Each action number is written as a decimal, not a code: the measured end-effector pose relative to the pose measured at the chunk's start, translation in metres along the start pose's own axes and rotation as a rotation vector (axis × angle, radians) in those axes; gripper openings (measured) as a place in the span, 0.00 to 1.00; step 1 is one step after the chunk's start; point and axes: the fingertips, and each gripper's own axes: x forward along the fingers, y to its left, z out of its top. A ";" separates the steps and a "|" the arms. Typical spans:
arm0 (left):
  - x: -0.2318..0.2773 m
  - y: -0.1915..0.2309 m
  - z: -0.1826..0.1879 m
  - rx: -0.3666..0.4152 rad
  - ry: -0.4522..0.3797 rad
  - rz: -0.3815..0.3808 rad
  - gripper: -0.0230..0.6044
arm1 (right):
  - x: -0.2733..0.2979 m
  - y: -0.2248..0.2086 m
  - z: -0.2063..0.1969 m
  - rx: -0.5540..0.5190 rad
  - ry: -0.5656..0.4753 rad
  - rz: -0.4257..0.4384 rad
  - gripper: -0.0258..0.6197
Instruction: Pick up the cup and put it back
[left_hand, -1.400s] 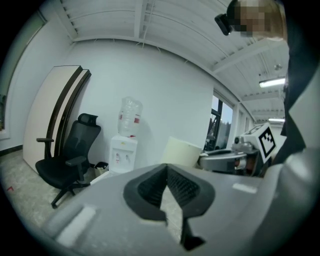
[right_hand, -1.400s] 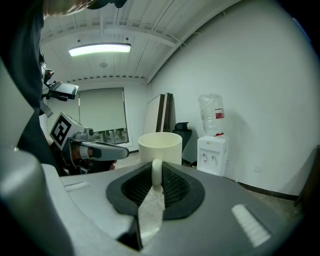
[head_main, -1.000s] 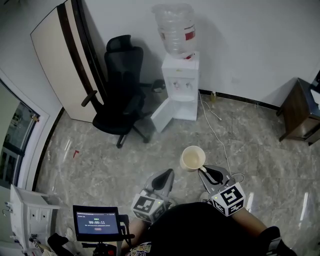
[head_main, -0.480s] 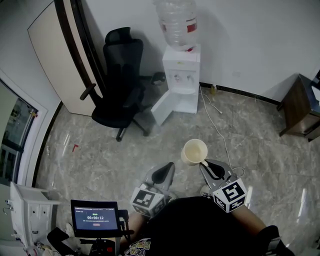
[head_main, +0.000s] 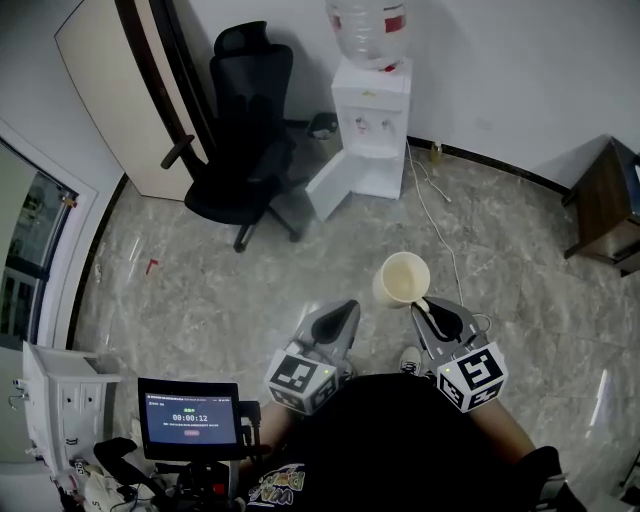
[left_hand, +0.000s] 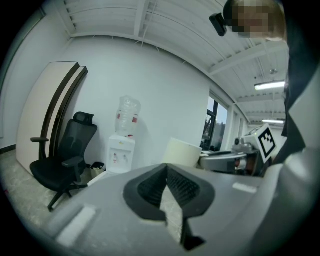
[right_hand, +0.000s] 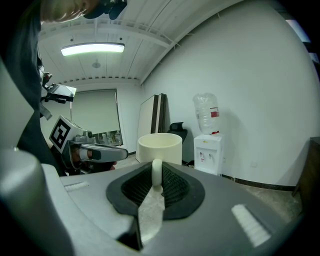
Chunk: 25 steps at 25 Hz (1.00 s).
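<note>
A cream cup (head_main: 402, 278) hangs in the air over the marble floor, mouth up and empty. My right gripper (head_main: 424, 305) is shut on its handle, which shows as a pale loop pinched between the black pads (right_hand: 172, 186) in the right gripper view, with the cup (right_hand: 159, 147) just beyond. My left gripper (head_main: 340, 312) is level beside it, a little to the left, shut with nothing in it. In the left gripper view the cup (left_hand: 182, 152) shows past the touching tips of that gripper (left_hand: 166, 172).
A white water dispenser (head_main: 372, 120) stands at the far wall with a cable (head_main: 430, 215) trailing on the floor. A black office chair (head_main: 245, 150) is to its left. A dark wooden cabinet (head_main: 605, 215) is at the right, a white cabinet (head_main: 55, 420) and a screen (head_main: 190, 417) at the lower left.
The head view has tilted, so dispenser and chair sit higher in the frame and the cup slightly further right. The right gripper keeps its grip on the handle; the left stays shut.
</note>
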 end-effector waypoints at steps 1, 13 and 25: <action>0.000 -0.001 -0.001 0.000 0.007 -0.009 0.04 | 0.000 0.001 0.001 0.000 -0.001 -0.006 0.12; 0.038 -0.023 -0.057 -0.029 0.098 -0.034 0.04 | -0.026 -0.050 -0.030 -0.005 0.043 -0.005 0.12; 0.126 -0.056 -0.026 -0.050 0.050 0.036 0.04 | -0.048 -0.138 -0.032 0.013 0.016 0.008 0.12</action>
